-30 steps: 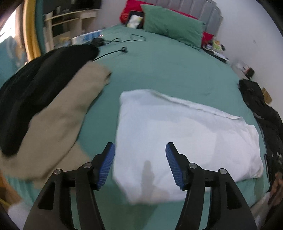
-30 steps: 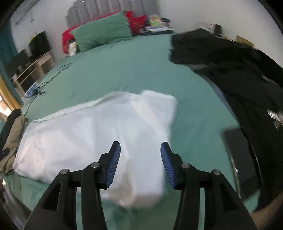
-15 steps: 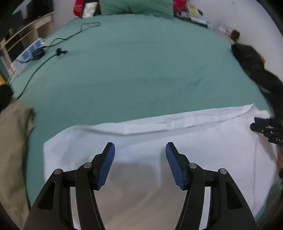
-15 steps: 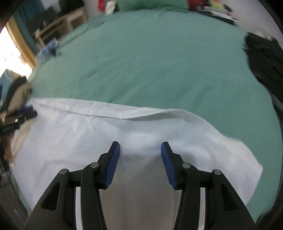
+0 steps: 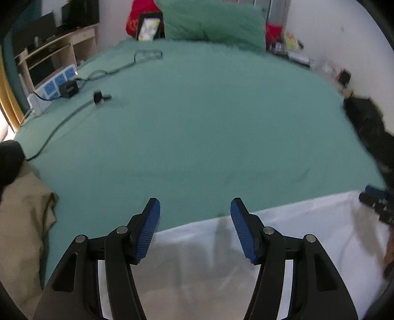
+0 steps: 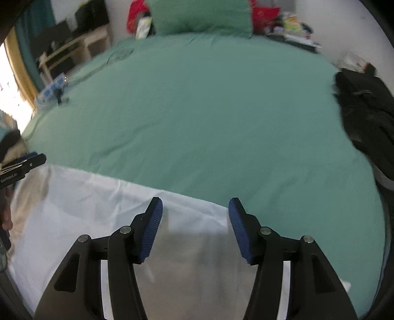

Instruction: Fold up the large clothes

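Observation:
A large white garment (image 5: 209, 258) lies flat at the near edge of a green bed (image 5: 197, 123); it also shows in the right wrist view (image 6: 98, 209). My left gripper (image 5: 195, 229) is open and empty, low over the garment's far edge near its left part. My right gripper (image 6: 195, 229) is open and empty, over the far edge near its right part. The right gripper's tips (image 5: 374, 199) show at the right edge of the left wrist view. The left gripper's tips (image 6: 27, 162) show at the left edge of the right wrist view.
A tan garment (image 5: 22, 221) and a black one (image 5: 9, 157) lie at the bed's left. Black clothes (image 6: 364, 118) lie at the right. A power strip (image 5: 54, 86) with cables sits far left. A green pillow (image 5: 211, 22) is at the head.
Both grippers have moved forward and lower over the white garment, from its middle to its far edge. They stay open.

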A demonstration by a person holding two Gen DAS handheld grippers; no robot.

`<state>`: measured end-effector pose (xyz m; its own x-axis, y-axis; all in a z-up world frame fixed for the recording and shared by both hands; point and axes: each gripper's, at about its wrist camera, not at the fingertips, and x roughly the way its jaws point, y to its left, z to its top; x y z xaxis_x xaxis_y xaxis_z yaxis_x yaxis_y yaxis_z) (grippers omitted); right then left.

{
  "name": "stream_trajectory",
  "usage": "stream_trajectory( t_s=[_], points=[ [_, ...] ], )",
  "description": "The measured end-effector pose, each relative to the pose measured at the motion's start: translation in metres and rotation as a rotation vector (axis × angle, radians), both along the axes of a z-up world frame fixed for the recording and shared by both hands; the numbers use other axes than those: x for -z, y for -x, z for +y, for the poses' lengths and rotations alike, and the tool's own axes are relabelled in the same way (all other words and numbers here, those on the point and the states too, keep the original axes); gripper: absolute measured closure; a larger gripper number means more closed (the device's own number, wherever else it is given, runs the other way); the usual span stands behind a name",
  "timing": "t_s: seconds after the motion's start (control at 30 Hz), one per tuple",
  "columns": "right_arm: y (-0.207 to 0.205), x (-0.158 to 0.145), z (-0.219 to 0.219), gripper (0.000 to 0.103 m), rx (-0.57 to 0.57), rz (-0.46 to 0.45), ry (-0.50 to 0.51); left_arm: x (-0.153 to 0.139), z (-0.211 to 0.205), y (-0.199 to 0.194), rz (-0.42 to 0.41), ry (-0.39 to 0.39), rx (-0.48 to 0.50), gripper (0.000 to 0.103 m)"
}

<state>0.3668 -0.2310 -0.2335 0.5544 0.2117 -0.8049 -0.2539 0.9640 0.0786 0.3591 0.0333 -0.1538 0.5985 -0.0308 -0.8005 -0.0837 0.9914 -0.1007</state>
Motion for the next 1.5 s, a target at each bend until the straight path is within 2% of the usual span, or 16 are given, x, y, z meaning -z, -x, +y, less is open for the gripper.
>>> stream_trajectory(
  t_s=[0.07,0.23,0.27,0.33,0.37,0.53,0.7,0.83,1.0,1.07,1.17,1.37,1.5],
  points=[
    [0.019,-0.01,-0.01,0.047,0.041,-0.028,-0.019,-0.015,-0.002,0.014,-0.037,0.0,-0.002,0.04],
    [0.067,-0.025,-0.028,0.046,0.083,-0.037,-0.043,-0.036,-0.008,0.063,-0.062,0.038,-0.008,0.04],
    [0.077,-0.028,-0.032,0.044,0.082,-0.038,-0.035,-0.038,-0.01,0.076,-0.062,0.048,-0.009,0.04],
    [0.099,-0.033,-0.042,0.021,0.086,-0.045,-0.03,-0.041,-0.015,0.099,-0.054,0.041,-0.015,0.04],
    [0.11,-0.036,-0.048,0.019,0.097,-0.052,-0.03,-0.042,-0.017,0.111,-0.051,0.037,-0.018,0.04],
    [0.151,-0.04,-0.078,0.017,0.155,-0.06,-0.049,-0.046,-0.031,0.161,-0.038,0.047,0.014,0.04],
    [0.18,-0.021,-0.114,0.014,0.265,-0.041,-0.094,-0.032,-0.048,0.197,0.0,0.093,0.029,0.04],
    [0.196,0.0,-0.139,0.012,0.335,-0.017,-0.229,-0.016,-0.06,0.21,0.035,0.099,-0.002,0.04],
    [0.201,0.021,-0.151,0.012,0.397,0.038,-0.37,-0.007,-0.086,0.211,0.029,0.139,0.037,0.04],
    [0.2,0.027,-0.149,0.012,0.383,0.058,-0.396,-0.011,-0.097,0.208,0.003,0.142,0.056,0.04],
    [0.199,0.029,-0.142,0.011,0.342,0.054,-0.382,-0.012,-0.113,0.198,-0.007,0.163,0.087,0.04],
    [0.188,0.038,-0.13,0.009,0.26,0.096,-0.57,0.015,-0.133,0.174,0.063,0.12,0.081,0.04],
    [0.184,0.039,-0.107,0.007,0.213,0.093,-0.558,0.023,-0.14,0.172,0.046,0.067,0.089,0.04]
  ],
)
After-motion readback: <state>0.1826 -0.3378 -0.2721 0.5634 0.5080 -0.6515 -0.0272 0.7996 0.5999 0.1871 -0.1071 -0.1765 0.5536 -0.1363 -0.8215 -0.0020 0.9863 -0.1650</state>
